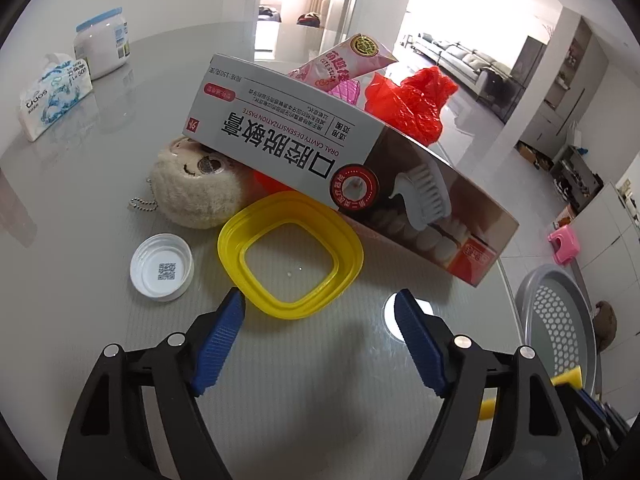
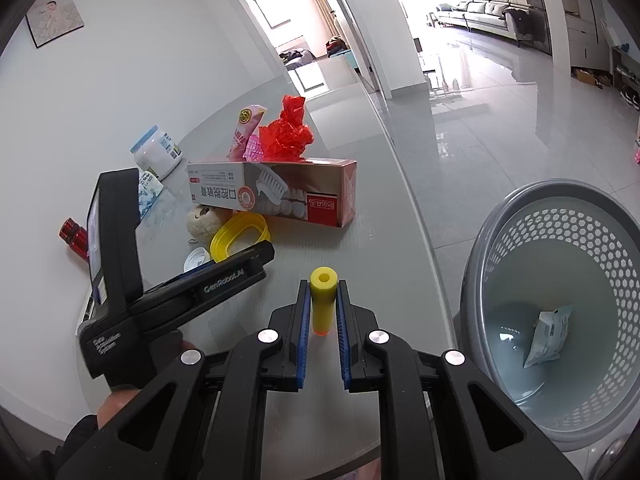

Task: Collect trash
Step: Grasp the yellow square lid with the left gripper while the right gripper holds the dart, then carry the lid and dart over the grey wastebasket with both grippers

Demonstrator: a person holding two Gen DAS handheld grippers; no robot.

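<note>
A big grey glass table (image 1: 304, 392) is holding lots of things. A yellow ring (image 1: 290, 254), a white cap (image 1: 162, 266) and a fluffy toy (image 1: 198, 188) are lying on it. A tissue pack (image 1: 54, 94), a white jar (image 1: 102, 42) and a toothpaste box (image 2: 276, 192) are sitting there too.

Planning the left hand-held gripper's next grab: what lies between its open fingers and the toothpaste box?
In the left wrist view, the yellow plastic ring lies flat on the table between the left hand-held gripper and the toothpaste box.
</note>
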